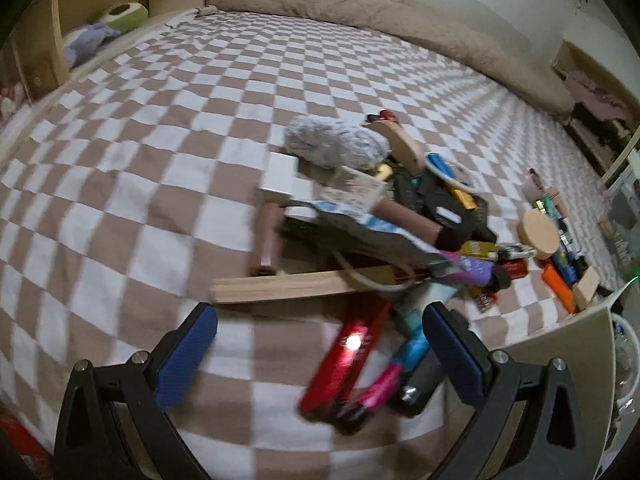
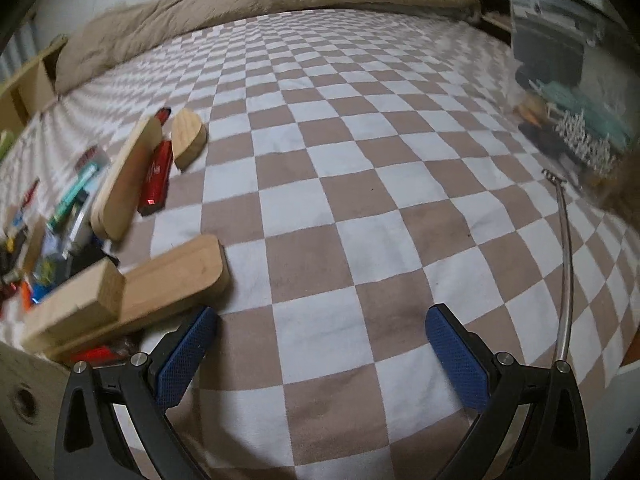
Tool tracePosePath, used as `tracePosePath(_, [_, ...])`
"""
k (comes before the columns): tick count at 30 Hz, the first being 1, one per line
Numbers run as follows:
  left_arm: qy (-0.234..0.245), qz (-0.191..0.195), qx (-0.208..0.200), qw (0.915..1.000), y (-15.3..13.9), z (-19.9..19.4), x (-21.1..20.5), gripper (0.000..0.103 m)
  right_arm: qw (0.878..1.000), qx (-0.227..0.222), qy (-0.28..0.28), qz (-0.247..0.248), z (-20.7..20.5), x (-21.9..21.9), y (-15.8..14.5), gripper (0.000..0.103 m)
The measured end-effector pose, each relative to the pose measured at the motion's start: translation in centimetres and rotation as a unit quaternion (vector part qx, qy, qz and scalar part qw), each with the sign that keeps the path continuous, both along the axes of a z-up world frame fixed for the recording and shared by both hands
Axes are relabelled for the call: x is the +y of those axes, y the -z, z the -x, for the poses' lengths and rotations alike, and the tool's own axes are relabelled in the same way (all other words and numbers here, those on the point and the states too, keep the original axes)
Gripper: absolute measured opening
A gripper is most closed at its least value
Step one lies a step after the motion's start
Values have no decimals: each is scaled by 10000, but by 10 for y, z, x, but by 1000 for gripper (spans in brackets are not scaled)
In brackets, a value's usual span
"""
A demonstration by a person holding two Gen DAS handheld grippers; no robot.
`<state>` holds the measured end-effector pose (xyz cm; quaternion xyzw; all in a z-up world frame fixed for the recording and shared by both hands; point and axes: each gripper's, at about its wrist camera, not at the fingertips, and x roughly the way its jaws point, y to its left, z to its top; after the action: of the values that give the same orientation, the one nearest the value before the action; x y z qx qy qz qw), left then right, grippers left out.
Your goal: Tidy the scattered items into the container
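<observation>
Brown-and-white checked bedding (image 1: 160, 128) covers a bed, with a tan fleece blanket (image 1: 360, 8) bunched along its far edge and wooden shelving at the side.

From the left wrist view, the left tool (image 1: 320, 356) hovers low over the bed, its blue-padded fingers (image 1: 184, 356) spread wide and gripping nothing. Just ahead lies a jumbled pile of scattered items (image 1: 400, 216): a grey fluffy thing (image 1: 336, 144) at the back, a long wooden slat (image 1: 288, 286) in front, and a shiny red bar (image 1: 344, 356) lying between the fingertips without touching them. A round wooden disc (image 1: 538, 234) and more small packets lie to the right of the pile. The picture is blurred, so many small items cannot be identified.

From the right wrist view, the right tool (image 2: 320, 356) is likewise released and empty above bare checked bedding. Wooden blocks (image 2: 160, 280) and a red pack (image 2: 156, 178) lie to its left. At the far right stands a clear container (image 2: 568, 80), blurred, with things already inside, and a thin metal rod (image 2: 566, 256) lies near it.
</observation>
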<state>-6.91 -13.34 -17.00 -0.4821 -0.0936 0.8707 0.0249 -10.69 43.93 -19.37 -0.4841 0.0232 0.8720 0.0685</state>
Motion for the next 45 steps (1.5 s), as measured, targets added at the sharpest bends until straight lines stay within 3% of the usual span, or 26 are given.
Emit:
tracePosePath(8, [-271, 194, 153, 9993, 7, 9, 1, 103, 9997, 233, 79, -90, 3, -5, 5, 103])
tracePosePath(14, [-168, 1043, 229, 9941, 10, 10, 7, 103, 9991, 291, 87, -280, 2, -9, 6, 103])
tracePosePath(19, [-11, 1340, 395, 9902, 9, 10, 0, 103, 9992, 280, 46, -292, 3, -9, 6, 103])
tracePosePath(22, [-184, 1578, 355, 9867, 12, 10, -13, 103, 9991, 310, 17, -305, 2, -10, 5, 103])
tracePosePath(26, [-414, 1445, 228, 9884, 17, 8, -36, 103, 9978, 315, -476, -339, -3, -22, 1, 103])
tracePosePath(30, [-597, 1631, 161, 9847, 12, 8, -44, 103, 9937, 302, -1073, -106, -6, -40, -5, 103])
tracePosePath(32, [-707, 1619, 113, 9842, 11, 6, -50, 103, 9912, 290, -1274, -228, -5, -51, -5, 103])
tracePosePath(37, [-1061, 1603, 27, 9813, 12, 2, -68, 103, 9941, 226, -1062, -22, 12, -48, -2, 103])
tracePosePath(41, [-1362, 1512, -11, 9791, 14, 4, -83, 103, 9949, 238, -973, -140, 27, -51, -2, 103])
tracePosePath(45, [-1503, 1588, 4, 9758, 14, 9, -93, 103, 9978, 306, -581, 10, 38, -41, 1, 103])
